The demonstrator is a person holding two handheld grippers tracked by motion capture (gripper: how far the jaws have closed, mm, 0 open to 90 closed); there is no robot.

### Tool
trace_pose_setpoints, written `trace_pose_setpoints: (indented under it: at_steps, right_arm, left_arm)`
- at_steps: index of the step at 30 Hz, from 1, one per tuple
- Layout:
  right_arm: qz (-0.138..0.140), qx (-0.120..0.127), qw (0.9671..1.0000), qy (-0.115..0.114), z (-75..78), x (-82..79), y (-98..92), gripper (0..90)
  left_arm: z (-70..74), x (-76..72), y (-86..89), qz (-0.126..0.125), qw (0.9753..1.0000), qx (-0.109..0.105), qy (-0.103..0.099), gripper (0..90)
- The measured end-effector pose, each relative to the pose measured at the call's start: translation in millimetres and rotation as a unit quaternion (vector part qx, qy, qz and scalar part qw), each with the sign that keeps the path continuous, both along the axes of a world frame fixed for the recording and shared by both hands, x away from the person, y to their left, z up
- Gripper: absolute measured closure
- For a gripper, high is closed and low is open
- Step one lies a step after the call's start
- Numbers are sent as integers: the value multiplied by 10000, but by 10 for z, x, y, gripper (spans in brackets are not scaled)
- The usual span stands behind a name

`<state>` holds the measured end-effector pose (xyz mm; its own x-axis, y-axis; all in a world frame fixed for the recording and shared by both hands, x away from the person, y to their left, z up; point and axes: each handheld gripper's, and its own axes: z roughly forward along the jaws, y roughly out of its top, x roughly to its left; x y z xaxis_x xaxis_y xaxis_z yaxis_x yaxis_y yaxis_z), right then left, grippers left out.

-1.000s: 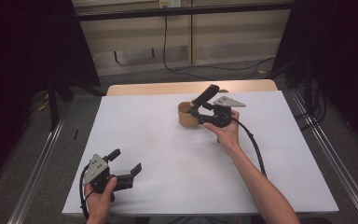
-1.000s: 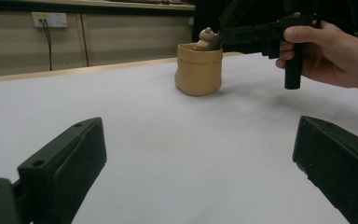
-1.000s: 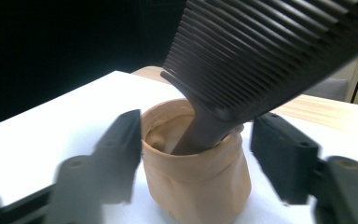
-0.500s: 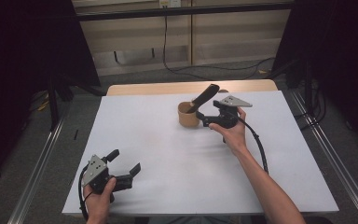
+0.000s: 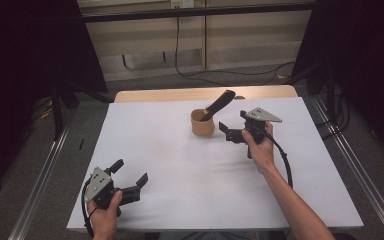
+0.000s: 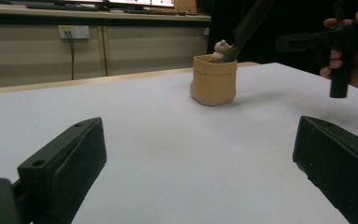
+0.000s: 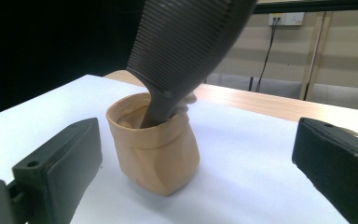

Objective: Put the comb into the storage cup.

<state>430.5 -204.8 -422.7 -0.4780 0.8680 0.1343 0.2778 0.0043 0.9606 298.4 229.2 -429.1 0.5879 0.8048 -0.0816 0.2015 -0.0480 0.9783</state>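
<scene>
In the high view the left gripper (image 5: pixel 130 176) sits at lower left of the white table (image 5: pixel 160 150), jaws spread, holding nothing. Right of centre, toward the top, a tan pouch (image 5: pixel 202 122) stands upright with a dark ribbed handle (image 5: pixel 220 102) leaning out to the upper right. Just right of it, the right gripper (image 5: pixel 228 132) hangs with jaws spread, apart from the pouch

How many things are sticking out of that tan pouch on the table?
2: a dark ribbed handle leaning up and out of the tan pouch, and a small beige lump at the rim beside it. More may lie hidden inside.
</scene>
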Motion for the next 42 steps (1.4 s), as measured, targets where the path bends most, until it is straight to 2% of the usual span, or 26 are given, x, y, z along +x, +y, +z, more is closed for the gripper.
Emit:
trace_pose_setpoints:
  at_steps: [4, 13, 17, 20, 23, 28, 34, 42]
  right_arm:
    - [-149, -126, 9998, -36, 33, -72, -23, 12]
    - [-364, -171, 9987, -303, 72, -295, -88, 8]
    - [-379, -204, 9985, -339, 67, -371, -121, 4]
    - [-349, -199, 9985, -371, 82, -449, -143, 4]
    - [-385, -164, 9978, -523, 108, -537, -160, 6]
    - [-402, -190, 9977, -503, 101, -618, -224, 2]
    - [-582, -172, 9974, -397, 31, -699, -355, 2]
    - [-721, -197, 9955, -585, 75, -864, -405, 12]
  left_arm:
    - [10, -17, 4, -14, 9999, 107, -73, 28]
    - [29, -67, -4, -59, 9999, 2, -147, 28]
    - [39, -86, -1, -48, 9998, 13, -193, 29]
    - [34, -88, -5, -63, 9999, -18, -132, 31]
    - [36, -89, -14, -47, 9999, 0, -134, 39]
    - [38, -95, -14, -31, 9999, -45, -121, 41]
    - [42, -101, -27, -5, 9999, 23, -105, 41]
    - [38, -94, -23, 43, 9999, 40, -97, 41]
